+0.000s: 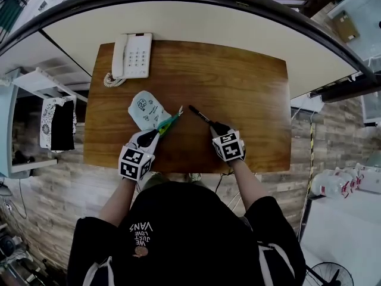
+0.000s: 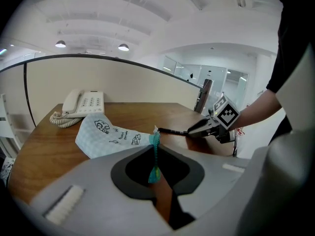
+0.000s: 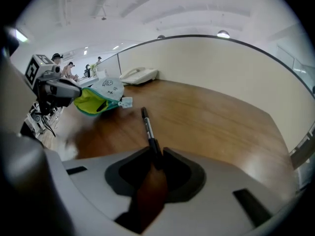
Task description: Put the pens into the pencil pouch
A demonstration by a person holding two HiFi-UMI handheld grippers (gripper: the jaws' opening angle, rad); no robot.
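Green-lined pouch (image 1: 146,109) gripped by left claw (image 1: 162,130), black pen (image 1: 199,115) outside

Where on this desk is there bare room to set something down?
The table is bare right of the pen, and along the back strip right of the phone. It is crowded at front centre, where the pouch, pen, left tool and right tool meet.

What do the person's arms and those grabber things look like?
Each hand carries a chunky grabber. The left gripper and right gripper have black-and-white bodies with grey jaws, and each bears a white cube printed with black square markers. The person wears a black top with short sleeves.
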